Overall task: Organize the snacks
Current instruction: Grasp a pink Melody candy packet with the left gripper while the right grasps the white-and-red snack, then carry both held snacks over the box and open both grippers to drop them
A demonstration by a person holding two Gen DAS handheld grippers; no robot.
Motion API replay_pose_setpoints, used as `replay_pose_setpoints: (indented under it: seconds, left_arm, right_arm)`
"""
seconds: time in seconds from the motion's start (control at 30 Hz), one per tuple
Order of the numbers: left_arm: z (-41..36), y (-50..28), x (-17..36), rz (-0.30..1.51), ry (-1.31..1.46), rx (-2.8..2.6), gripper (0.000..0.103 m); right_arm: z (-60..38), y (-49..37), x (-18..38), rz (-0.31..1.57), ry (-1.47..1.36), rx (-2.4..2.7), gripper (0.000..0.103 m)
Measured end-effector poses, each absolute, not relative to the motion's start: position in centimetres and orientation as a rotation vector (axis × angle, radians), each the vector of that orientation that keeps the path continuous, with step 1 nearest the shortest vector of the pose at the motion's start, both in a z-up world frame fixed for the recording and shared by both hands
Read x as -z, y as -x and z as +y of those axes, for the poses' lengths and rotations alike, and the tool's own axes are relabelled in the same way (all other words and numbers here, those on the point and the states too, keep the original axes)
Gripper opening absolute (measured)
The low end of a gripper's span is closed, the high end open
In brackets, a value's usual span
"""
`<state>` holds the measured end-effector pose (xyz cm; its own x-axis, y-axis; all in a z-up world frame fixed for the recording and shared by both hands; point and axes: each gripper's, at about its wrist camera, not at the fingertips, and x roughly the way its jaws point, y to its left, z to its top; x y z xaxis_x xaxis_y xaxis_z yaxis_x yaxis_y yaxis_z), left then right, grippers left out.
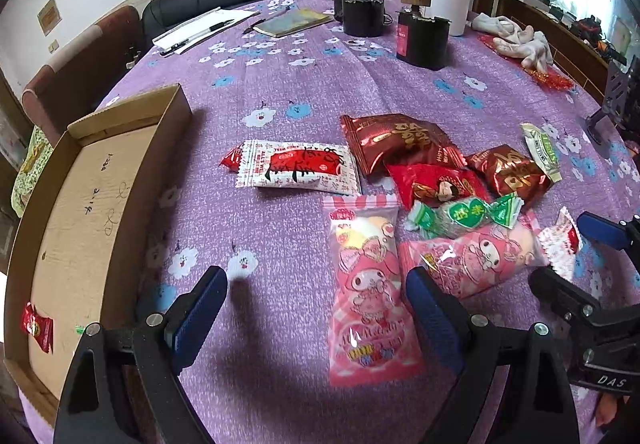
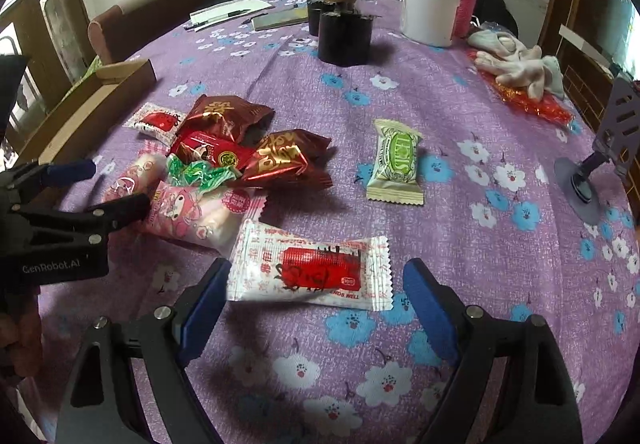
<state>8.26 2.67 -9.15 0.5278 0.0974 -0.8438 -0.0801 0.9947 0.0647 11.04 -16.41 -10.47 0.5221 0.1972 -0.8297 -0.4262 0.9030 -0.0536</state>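
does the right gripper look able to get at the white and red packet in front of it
Probably yes. The right gripper is open, and the white and red packet lies flat on the tablecloth between its fingers, with nothing on top. The pink packet sits off to one side.

Partly hidden and cut-off things

The pink bag point(image 2: 188, 216) at nine o'clock is half covered by the left gripper point(image 2: 114, 186). The cardboard tray point(image 1: 160, 112) is cut by the edge at eight o'clock. The print on the green-and-cream packet point(image 2: 396, 160) is too blurred to read.
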Motion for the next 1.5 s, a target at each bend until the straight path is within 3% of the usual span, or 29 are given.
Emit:
replay_pose_setpoints:
  seconds: [0.07, 0.13, 0.23, 0.3, 0.4, 0.5, 0.6, 1.2, 1.5]
  left_arm:
    - [2.9, -8.4, 9.2, 1.008, -0.007, -0.098, 0.093]
    - [2.9, -8.5, 9.2, 1.002, -0.020, -0.099, 0.088]
    - [2.5, -8.5, 8.8, 1.000, -0.015, -0.068, 0.060]
    - [1.9, -8.6, 8.6, 1.001, -0.031, -0.053, 0.029]
    - [1.6, -8.6, 8.5, 1.002, -0.040, -0.054, 0.029]
    - [2.1, -8.5, 8.6, 1.003, -0.015, -0.050, 0.028]
    - [2.6, -8.2, 8.4, 0.998, 0.007, -0.053, 0.028]
    - [4.3, -6.7, 5.9, 0.926, 0.081, -0.032, 0.025]
    - [8.0, -4.2, 2.8, 0.853, 0.100, -0.113, 0.025]
  right_arm:
    - [-16.4, -11.1, 10.4, 0.945, 0.268, -0.374, 0.081]
    - [-16.5, -11.1, 10.2, 0.935, 0.275, -0.366, 0.067]
    - [-16.9, -11.2, 10.0, 0.940, 0.250, -0.372, 0.064]
    - [-17.0, -11.2, 9.8, 0.932, 0.246, -0.375, 0.058]
    - [-17.1, -10.8, 9.1, 0.915, 0.228, -0.384, 0.041]
    - [-17.4, -10.7, 8.9, 0.911, 0.213, -0.383, 0.039]
    - [-17.9, -10.7, 8.7, 0.904, 0.200, -0.371, 0.016]
    - [-18.3, -9.3, 6.0, 0.851, 0.108, -0.424, 0.013]
    - [-13.4, -7.8, 3.8, 0.816, 0.102, -0.563, 0.014]
